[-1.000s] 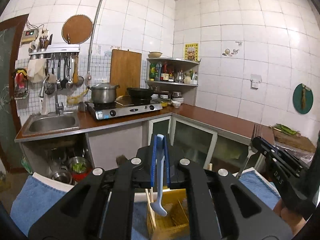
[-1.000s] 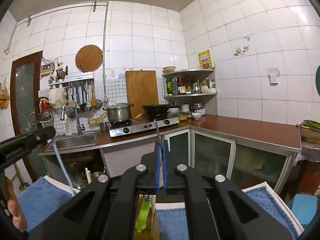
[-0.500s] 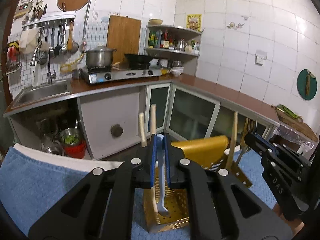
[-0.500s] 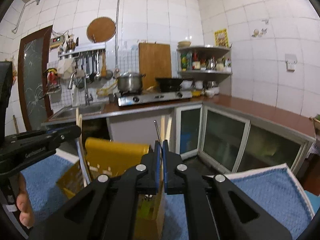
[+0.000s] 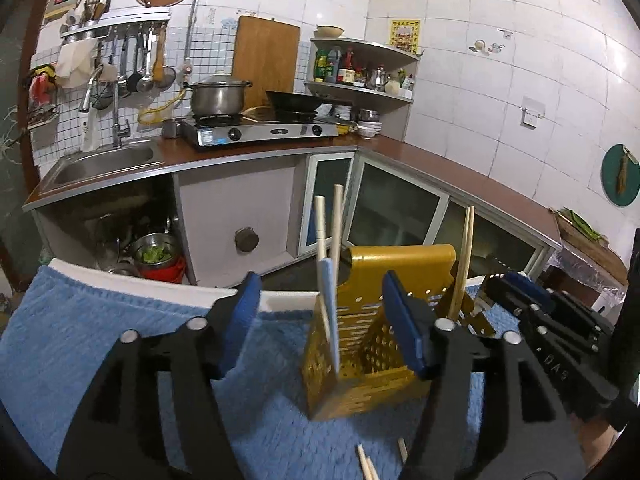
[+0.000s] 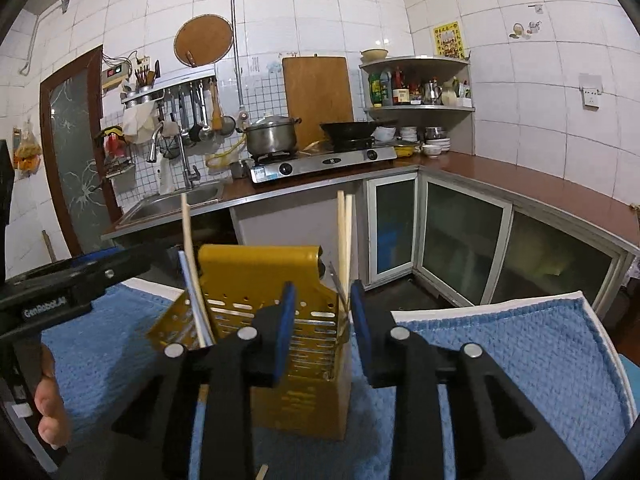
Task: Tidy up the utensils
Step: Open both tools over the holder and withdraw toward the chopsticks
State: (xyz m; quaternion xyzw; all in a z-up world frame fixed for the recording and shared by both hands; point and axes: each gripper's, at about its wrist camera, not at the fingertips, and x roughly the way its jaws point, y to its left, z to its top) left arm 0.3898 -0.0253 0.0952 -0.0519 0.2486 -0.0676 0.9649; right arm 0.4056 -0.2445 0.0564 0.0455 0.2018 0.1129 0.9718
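Your left gripper (image 5: 320, 328) has just spread its blue-padded jaws wide; the pale blue plastic spoon (image 5: 329, 312) now stands free in the perforated yellow metal utensil holder (image 5: 372, 344), touching neither pad. Your right gripper (image 6: 322, 328) has also just been parting, and the thin metal fork (image 6: 338, 284) at its twelve o'clock leans loose in that holder on the blue towel (image 6: 500, 360), beside wooden chopsticks (image 6: 344, 236).
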